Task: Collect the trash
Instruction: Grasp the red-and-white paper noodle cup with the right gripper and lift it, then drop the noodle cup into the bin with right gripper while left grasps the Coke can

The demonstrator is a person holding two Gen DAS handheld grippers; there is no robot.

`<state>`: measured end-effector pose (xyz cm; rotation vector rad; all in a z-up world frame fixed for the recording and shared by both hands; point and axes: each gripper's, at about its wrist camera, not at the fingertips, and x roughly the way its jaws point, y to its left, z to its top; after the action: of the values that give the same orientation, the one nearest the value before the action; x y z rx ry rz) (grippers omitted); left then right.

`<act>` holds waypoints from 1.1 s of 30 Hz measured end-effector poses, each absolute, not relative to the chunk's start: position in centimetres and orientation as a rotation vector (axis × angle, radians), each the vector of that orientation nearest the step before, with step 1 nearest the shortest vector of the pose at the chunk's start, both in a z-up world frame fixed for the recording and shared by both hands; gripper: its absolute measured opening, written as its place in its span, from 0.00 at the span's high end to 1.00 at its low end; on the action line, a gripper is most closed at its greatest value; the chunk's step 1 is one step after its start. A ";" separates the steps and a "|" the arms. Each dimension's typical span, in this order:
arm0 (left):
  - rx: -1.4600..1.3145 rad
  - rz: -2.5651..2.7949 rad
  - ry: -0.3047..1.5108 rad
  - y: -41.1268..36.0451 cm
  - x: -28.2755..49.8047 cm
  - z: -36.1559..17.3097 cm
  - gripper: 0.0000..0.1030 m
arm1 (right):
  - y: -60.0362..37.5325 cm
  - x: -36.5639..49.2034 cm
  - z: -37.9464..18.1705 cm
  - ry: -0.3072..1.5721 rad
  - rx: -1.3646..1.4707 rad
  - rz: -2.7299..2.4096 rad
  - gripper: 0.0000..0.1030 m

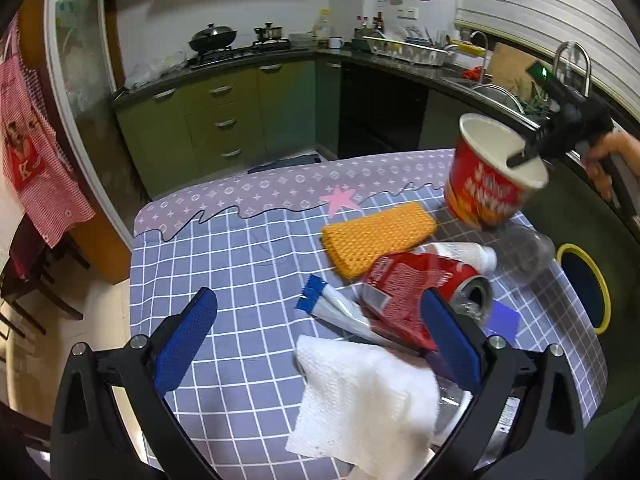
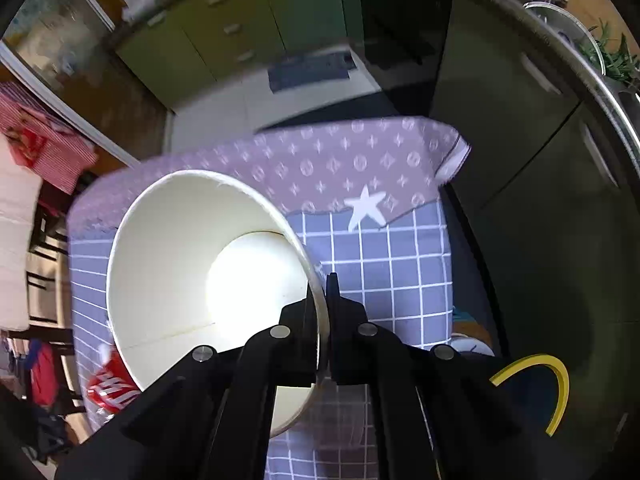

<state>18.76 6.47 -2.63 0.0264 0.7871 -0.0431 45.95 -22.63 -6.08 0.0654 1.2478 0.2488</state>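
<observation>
right gripper [image 2: 322, 280] is clamped on the noodle cup [image 1: 486, 184] rim at right, so keep it pinched till it's over the yellow-rimmed bin [image 1: 586, 288].

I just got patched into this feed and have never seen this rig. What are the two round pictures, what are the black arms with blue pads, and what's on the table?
There is no robot: a person holds a hand-held claw in each hand, and each claw carries a fisheye camera looking along its fingers.

The left wrist view shows the left claw open above the checked tablecloth. On it lie a white paper towel, a crushed red can, an orange mesh sleeve, a clear plastic bottle and a blue-ended wrapper.

The right wrist view shows the right claw shut on the rim of a red paper noodle cup. A yellow-rimmed bin opening sits beside the table.
</observation>
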 end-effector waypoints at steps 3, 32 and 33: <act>0.025 -0.065 0.769 5.9 18.0 -1.9 0.06 | -24.3 44.3 -3.1 1.187 0.100 0.268 0.95; 0.070 -0.128 0.757 1.7 14.7 -0.1 0.06 | -53.0 30.0 -21.1 1.412 0.300 -0.213 0.85; 0.073 -0.125 0.761 1.8 14.7 -0.1 0.06 | -53.2 29.9 -21.5 1.416 0.305 -0.213 0.84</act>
<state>14.66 1.77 -0.11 0.0732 0.7610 -0.1249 29.94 -53.16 -21.50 0.3046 1.4156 -0.2125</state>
